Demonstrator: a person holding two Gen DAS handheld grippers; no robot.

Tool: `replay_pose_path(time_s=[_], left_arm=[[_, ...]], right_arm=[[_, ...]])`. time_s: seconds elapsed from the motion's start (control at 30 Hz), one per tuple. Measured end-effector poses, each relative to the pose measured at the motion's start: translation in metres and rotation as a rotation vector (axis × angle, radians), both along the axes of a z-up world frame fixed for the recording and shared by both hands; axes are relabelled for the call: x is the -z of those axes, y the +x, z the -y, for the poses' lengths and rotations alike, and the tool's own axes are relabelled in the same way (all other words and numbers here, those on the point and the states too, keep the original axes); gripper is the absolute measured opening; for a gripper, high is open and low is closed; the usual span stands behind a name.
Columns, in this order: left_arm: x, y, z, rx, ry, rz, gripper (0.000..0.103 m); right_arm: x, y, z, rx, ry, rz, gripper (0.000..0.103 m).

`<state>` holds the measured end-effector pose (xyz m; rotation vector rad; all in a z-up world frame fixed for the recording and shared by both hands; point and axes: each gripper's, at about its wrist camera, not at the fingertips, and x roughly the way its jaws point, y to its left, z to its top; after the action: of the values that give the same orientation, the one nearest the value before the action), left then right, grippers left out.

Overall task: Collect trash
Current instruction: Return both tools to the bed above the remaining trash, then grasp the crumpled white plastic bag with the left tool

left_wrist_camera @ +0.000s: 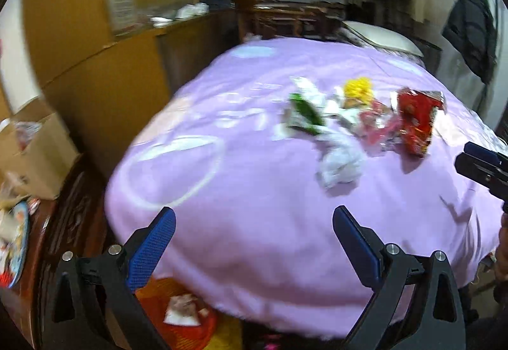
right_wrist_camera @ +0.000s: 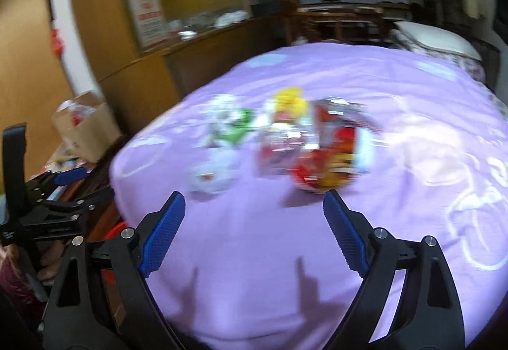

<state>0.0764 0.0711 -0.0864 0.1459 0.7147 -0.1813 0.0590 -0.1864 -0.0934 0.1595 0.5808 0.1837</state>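
Note:
Trash lies in a cluster on a purple bedspread [left_wrist_camera: 241, 191]: a red snack bag [left_wrist_camera: 416, 121], a yellow wrapper [left_wrist_camera: 358, 91], a green-and-white wrapper [left_wrist_camera: 306, 112], a pink clear wrapper [left_wrist_camera: 377, 124] and a crumpled white tissue [left_wrist_camera: 341, 159]. My left gripper [left_wrist_camera: 254, 216] is open and empty, short of the trash. My right gripper [right_wrist_camera: 254, 201] is open and empty, just before the red snack bag [right_wrist_camera: 327, 166] and the white tissue [right_wrist_camera: 216, 172]. The right gripper also shows at the left wrist view's right edge [left_wrist_camera: 482, 166]. The right view is blurred.
An orange bin [left_wrist_camera: 187, 318] with a wrapper inside stands below the bed's near edge. A cardboard box [left_wrist_camera: 35, 150] with trash sits on a dark wooden side table [left_wrist_camera: 70, 223] at left. A wooden cabinet [left_wrist_camera: 104, 70] lines the left wall. A white pillow [left_wrist_camera: 381, 36] lies at the head.

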Motion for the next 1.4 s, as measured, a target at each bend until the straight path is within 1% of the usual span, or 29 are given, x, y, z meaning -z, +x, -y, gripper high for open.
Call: replay_pose_path(time_s=[0.1, 0.23, 0.33, 0.43, 0.57, 0.63, 0.77, 0.83, 1.0, 1.1, 1.13, 1.27, 1.3, 1.4], left_arm=[[0.01, 0.024, 0.03, 0.043, -0.011, -0.034, 0.097], [0.025, 0.049, 0.062, 0.094, -0.029, -0.075, 0.097], [0.033, 0.065, 0.079, 0.113, -0.028, -0.093, 0.097], [0.042, 0.081, 0.09, 0.12, -0.036, -0.115, 0.097], [0.055, 0.101, 0.092, 0.096, -0.054, -0.149, 0.097], [0.059, 0.106, 0.09, 0.08, -0.057, -0.154, 0.097], [0.064, 0.107, 0.086, 0.058, -0.028, -0.123, 0.097], [0.065, 0.106, 0.084, 0.057, -0.029, -0.116, 0.097], [0.066, 0.104, 0.081, 0.056, -0.031, -0.105, 0.097], [0.064, 0.103, 0.078, 0.06, -0.052, -0.113, 0.097], [0.062, 0.101, 0.075, 0.064, -0.061, -0.114, 0.095], [0.058, 0.095, 0.073, 0.084, -0.081, -0.111, 0.082], [0.057, 0.094, 0.073, 0.093, -0.09, -0.112, 0.08], [0.054, 0.091, 0.077, 0.122, -0.105, -0.114, 0.062]], right_arm=[[0.013, 0.01, 0.028, 0.089, -0.021, -0.013, 0.087], [0.028, 0.027, 0.068, 0.186, -0.006, -0.048, 0.087], [0.036, 0.034, 0.088, 0.229, 0.015, -0.07, 0.087], [0.044, 0.04, 0.1, 0.26, 0.014, -0.086, 0.087], [0.059, 0.047, 0.106, 0.265, 0.027, -0.123, 0.088], [0.062, 0.047, 0.105, 0.258, 0.022, -0.12, 0.09], [0.063, 0.047, 0.097, 0.221, 0.002, -0.123, 0.094], [0.063, 0.047, 0.096, 0.208, 0.001, -0.129, 0.096], [0.064, 0.047, 0.095, 0.197, 0.013, -0.132, 0.097], [0.063, 0.046, 0.095, 0.195, 0.015, -0.13, 0.097], [0.064, 0.046, 0.095, 0.195, 0.017, -0.13, 0.097], [0.064, 0.046, 0.097, 0.192, 0.022, -0.127, 0.097], [0.064, 0.047, 0.097, 0.192, 0.023, -0.127, 0.097], [0.064, 0.046, 0.098, 0.19, 0.027, -0.125, 0.097]])
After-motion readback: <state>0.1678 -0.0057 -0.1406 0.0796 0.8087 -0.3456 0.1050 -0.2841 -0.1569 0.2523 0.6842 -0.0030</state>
